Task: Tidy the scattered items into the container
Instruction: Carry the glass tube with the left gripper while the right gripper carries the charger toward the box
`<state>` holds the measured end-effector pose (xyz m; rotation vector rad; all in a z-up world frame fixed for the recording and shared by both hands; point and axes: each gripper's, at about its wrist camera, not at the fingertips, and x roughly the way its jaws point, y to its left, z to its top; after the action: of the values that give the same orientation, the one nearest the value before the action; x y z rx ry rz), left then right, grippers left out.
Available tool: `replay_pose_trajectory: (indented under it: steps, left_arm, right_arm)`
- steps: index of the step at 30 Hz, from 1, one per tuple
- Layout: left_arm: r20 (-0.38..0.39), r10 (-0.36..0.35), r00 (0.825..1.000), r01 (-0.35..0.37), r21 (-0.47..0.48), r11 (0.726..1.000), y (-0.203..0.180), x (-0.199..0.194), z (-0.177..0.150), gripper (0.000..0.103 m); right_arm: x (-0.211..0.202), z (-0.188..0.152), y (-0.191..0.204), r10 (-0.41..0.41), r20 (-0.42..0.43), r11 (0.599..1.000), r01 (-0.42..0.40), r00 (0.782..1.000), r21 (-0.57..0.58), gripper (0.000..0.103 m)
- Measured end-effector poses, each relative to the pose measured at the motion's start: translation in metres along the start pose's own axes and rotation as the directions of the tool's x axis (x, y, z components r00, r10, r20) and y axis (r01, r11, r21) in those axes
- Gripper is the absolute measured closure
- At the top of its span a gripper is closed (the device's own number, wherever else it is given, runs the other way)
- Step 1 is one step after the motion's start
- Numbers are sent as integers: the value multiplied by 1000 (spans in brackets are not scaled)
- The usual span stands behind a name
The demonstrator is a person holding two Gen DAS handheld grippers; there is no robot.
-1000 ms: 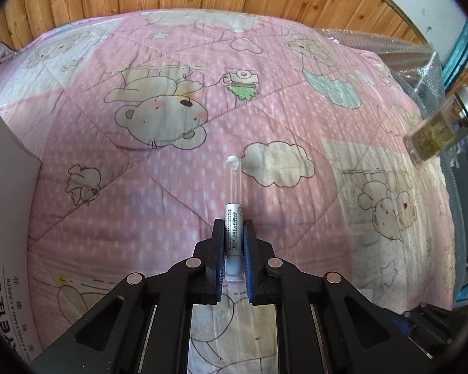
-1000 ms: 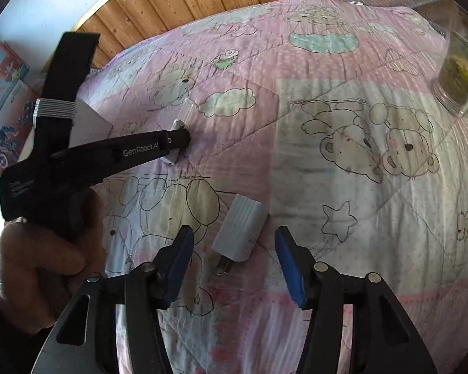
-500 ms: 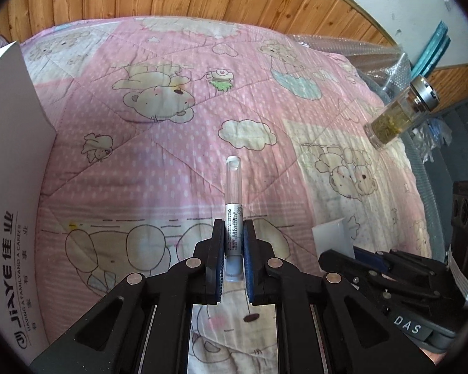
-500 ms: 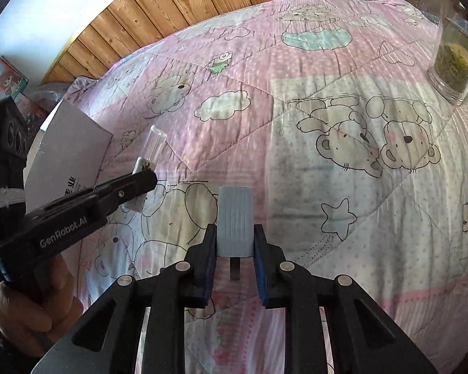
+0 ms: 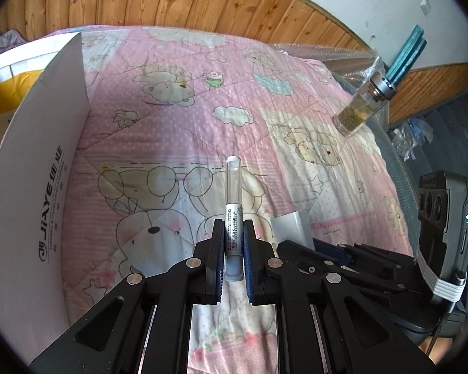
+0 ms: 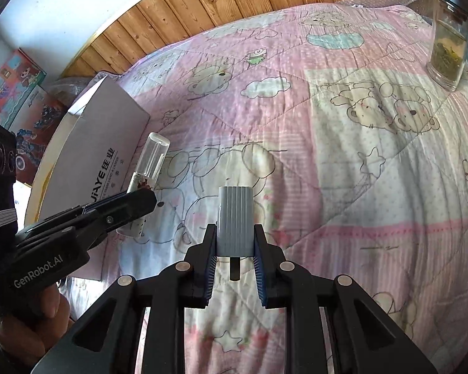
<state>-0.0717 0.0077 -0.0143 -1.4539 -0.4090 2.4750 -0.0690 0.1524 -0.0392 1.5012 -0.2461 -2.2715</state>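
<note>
Both claws have lifted off the bed: right claw (image 6: 234, 243) clamped on the charger plug (image 6: 235, 221), left claw (image 5: 234, 243) clamped on the tube (image 5: 233, 205), white box (image 5: 31, 187) left of it.

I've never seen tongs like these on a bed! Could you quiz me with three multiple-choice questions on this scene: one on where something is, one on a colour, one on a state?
1. Where does the white cardboard box stand relative to the left tongs?
A. on their left
B. on their right
C. under them

2. What colour is the ribbed plug-in charger in the right tongs?
A. red
B. grey
C. green

3. How is the clear-capped white tube?
A. lying on the pink cartoon quilt
B. inside the box
C. clamped in the left tongs

Answers: 1 A, box fills the left-wrist view's left edge; 2 B, its ribs look grey; 3 C, pads press both its sides.
</note>
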Motion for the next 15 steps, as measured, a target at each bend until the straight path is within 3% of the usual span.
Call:
replay_pose_trajectory:
  steps: [15]
  left_arm:
    - [131, -11, 991, 14, -23, 1000, 26, -89, -22, 92]
  right_arm:
    - [-35, -20, 86, 44, 70, 995, -38, 997, -91, 80]
